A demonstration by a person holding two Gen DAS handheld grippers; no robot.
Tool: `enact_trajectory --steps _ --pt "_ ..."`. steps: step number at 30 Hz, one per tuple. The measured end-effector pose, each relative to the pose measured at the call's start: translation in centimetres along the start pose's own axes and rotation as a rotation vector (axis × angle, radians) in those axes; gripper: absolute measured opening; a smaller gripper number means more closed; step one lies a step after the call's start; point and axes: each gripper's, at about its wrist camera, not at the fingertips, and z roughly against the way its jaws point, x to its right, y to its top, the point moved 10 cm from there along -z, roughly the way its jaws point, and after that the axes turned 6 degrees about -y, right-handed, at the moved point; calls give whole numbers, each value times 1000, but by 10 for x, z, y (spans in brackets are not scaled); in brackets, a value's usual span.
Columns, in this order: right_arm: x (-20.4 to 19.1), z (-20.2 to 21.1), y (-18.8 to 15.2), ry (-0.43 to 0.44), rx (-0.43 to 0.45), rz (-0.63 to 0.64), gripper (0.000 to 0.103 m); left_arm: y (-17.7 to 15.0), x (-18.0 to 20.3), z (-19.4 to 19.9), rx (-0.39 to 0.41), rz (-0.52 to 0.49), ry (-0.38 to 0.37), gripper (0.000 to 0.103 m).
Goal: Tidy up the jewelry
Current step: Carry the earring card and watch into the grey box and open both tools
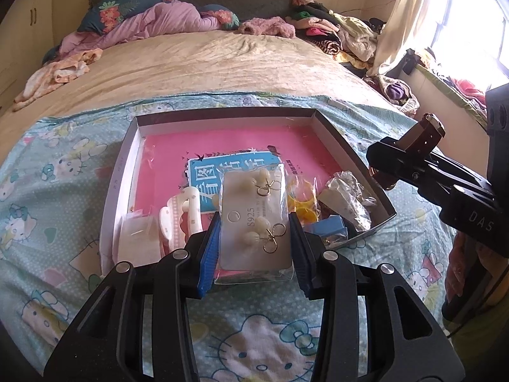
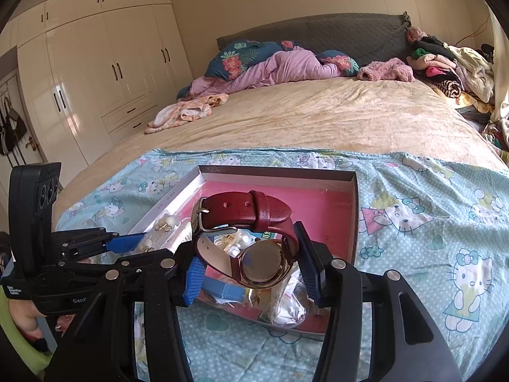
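Observation:
My left gripper [image 1: 254,242] is shut on a clear packet holding a white earring card [image 1: 254,219] with pearl earrings, held above the near edge of a shallow box [image 1: 222,116] with a pink floor. My right gripper [image 2: 251,261] is shut on a wristwatch [image 2: 254,254] with a dark red leather strap and gold case, held above the same box [image 2: 354,210]. In the left wrist view the right gripper [image 1: 386,167] and the watch [image 1: 424,133] show at the right of the box. The box holds a white hair claw [image 1: 181,216], yellow rings in plastic [image 1: 305,200] and a clear bag [image 1: 346,197].
The box lies on a light blue Hello Kitty cloth [image 1: 63,191] at the foot of a beige bed [image 1: 206,63]. Pillows and a purple quilt [image 2: 270,63] lie at the head, piled clothes [image 2: 451,63] at the right. White wardrobes [image 2: 95,63] stand left.

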Motion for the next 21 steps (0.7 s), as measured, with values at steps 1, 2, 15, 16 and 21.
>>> enact_trajectory --steps 1,2,15,16,21 --pt "0 -1 0 0 -1 1 49 -1 0 -2 -5 0 -2 32" --pt "0 -3 -1 -1 -5 3 49 -2 1 -4 -8 0 -2 32" --pt "4 -27 -7 3 -47 3 49 -10 -2 -27 -51 12 -9 32" --pt "5 -29 -7 2 -50 2 49 -11 -3 -29 -56 13 -10 32" --pt "6 -37 -11 4 -67 -1 49 -11 -6 -34 -61 16 -10 32"
